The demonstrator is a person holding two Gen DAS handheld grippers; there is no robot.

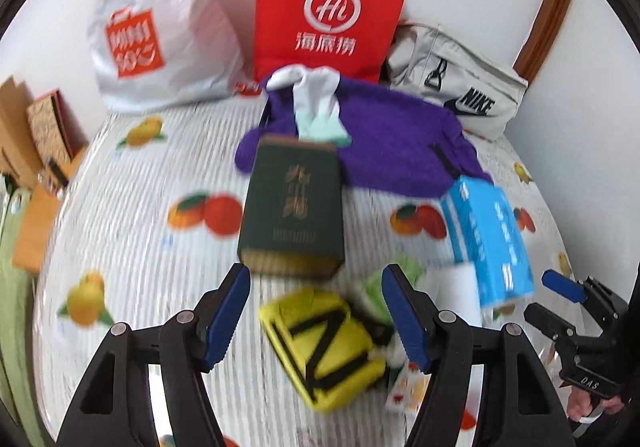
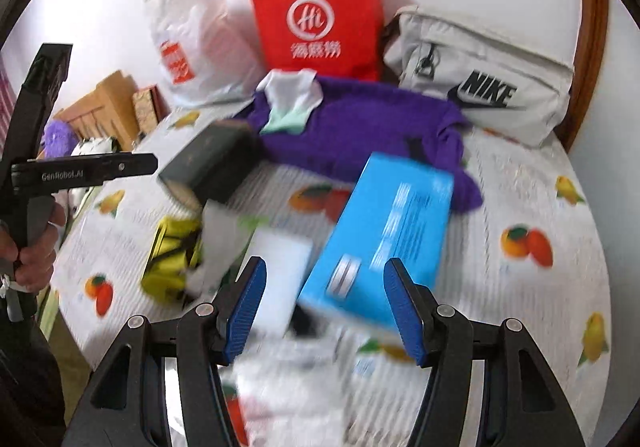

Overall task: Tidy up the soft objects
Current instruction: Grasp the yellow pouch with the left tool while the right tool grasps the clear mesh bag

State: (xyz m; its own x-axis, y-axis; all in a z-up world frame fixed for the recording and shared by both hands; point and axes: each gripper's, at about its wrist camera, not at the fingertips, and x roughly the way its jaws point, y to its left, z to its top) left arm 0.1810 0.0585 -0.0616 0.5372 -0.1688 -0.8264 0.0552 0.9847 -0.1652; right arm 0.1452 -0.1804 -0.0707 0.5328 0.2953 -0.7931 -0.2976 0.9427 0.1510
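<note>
Looking along the left gripper (image 1: 316, 311), both blue pads stand apart with nothing pressed between them; beneath the gap lies a yellow pouch (image 1: 326, 347) on the fruit-print bedsheet (image 1: 132, 247). Just past the fingertips sits a dark green box (image 1: 292, 207), and behind it a purple sweater (image 1: 384, 143) with a white sock (image 1: 316, 103) draped on it. A blue box (image 1: 492, 239) lies to the right. A red paper bag (image 1: 328, 11), a white plastic bag (image 1: 160, 27) and a grey pouch (image 1: 460, 87) line the wall.

From the right wrist, the right gripper (image 2: 324, 303) is likewise open and empty, hovering over the blue box (image 2: 384, 235). The purple sweater (image 2: 360, 127) lies beyond it, the yellow pouch (image 2: 172, 255) to the left.
</note>
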